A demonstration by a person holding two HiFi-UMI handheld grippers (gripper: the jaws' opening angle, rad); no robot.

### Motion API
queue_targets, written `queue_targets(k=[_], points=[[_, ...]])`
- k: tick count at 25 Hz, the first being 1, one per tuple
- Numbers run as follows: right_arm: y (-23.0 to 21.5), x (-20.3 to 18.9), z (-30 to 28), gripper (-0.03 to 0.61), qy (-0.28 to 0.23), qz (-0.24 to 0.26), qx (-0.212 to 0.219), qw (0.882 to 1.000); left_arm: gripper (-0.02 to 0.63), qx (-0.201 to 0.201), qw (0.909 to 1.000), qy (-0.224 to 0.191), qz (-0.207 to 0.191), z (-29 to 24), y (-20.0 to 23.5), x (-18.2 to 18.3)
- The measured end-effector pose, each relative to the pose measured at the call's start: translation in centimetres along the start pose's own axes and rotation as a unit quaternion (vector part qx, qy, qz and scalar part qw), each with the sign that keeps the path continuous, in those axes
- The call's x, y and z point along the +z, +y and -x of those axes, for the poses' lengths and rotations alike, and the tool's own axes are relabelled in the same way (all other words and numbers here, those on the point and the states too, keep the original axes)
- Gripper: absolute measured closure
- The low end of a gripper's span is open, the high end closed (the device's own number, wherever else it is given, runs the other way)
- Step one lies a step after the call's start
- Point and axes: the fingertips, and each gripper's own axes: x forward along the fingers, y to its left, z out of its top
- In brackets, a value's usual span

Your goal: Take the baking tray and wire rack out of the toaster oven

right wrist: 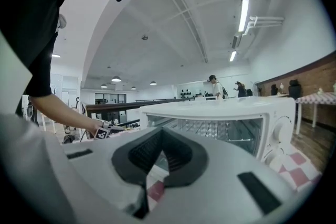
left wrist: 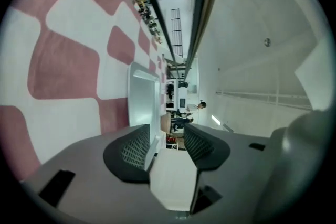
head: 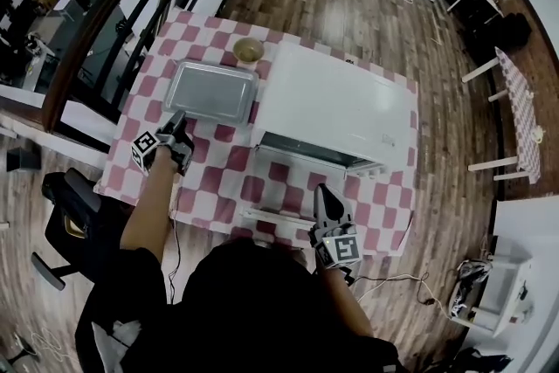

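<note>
baking tray (head: 211,92): out, flat on table (head: 218,181) left of toaster oven (head: 336,105) | left gripper (head: 179,118): jaws apart, gripping nothing, by tray's near edge | wire rack (right wrist: 210,127): inside oven, long axis across its mouth | right gripper (head: 325,195): jaws together, empty, straight before oven mouth, the nearer hand

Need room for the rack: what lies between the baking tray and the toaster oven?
Only a thin strip of checkered tablecloth, a bowl at its far end; the head view shows it.
</note>
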Motion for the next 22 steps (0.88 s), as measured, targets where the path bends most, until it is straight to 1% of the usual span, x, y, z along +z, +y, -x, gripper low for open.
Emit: queue_targets(k=[2,4,5,7,10,11,12,13,14,15,18,22], points=[[0.0,0.7,-0.2,0.575,-0.016,-0.002,-0.001,1.0,0.419,-0.042,0.9979,0.017,-0.045,1.5,-3.1,-0.7],[-0.1,1.8,-0.1,0.575,-0.042,-0.005,0.0,0.999,0.424,-0.086,0.9915,0.029,-0.093,3.1,-6.3,-2.2],[-0.2,2.2,0.0,0.575,-0.049,-0.004,-0.001,0.999,0.43,-0.106,0.9868,0.029,-0.119,3.9,-7.8,-2.9],[-0.6,2.8,0.4,0.575,-0.052,-0.002,-0.004,0.999,0.439,-0.13,0.975,0.021,-0.179,5.8,-10.4,-4.3],[-1.1,3.6,1.1,0.575,-0.061,0.007,-0.002,0.998,0.454,-0.167,0.9563,0.013,-0.239,8.4,-13.9,-7.6],[-1.3,3.9,1.4,0.575,-0.065,0.01,-0.002,0.998,0.455,-0.171,0.9442,0.016,-0.281,9.1,-14.8,-8.7],[-1.5,4.3,1.7,0.575,-0.069,0.013,-0.002,0.998,0.461,-0.168,0.9244,0.021,-0.342,9.8,-15.5,-9.9],[-1.6,4.6,2.0,0.575,-0.073,0.015,-0.002,0.997,0.472,-0.165,0.9007,0.026,-0.401,10.4,-16.2,-11.1],[-1.8,4.9,2.4,0.575,-0.076,0.017,-0.001,0.997,0.48,-0.165,0.8789,0.032,-0.446,11.1,-17.0,-12.5],[-1.9,5.1,2.7,0.575,-0.081,0.019,0.001,0.997,0.488,-0.168,0.8605,0.035,-0.48,11.8,-17.7,-14.0],[-2.4,5.6,3.8,0.575,-0.093,0.025,0.005,0.995,0.527,-0.184,0.8117,0.031,-0.554,13.4,-20.0,-17.9],[-3.8,5.7,5.7,0.575,-0.09,0.039,0.008,0.995,0.576,-0.189,0.7524,0.015,-0.631,14.2,-21.9,-23.5]])
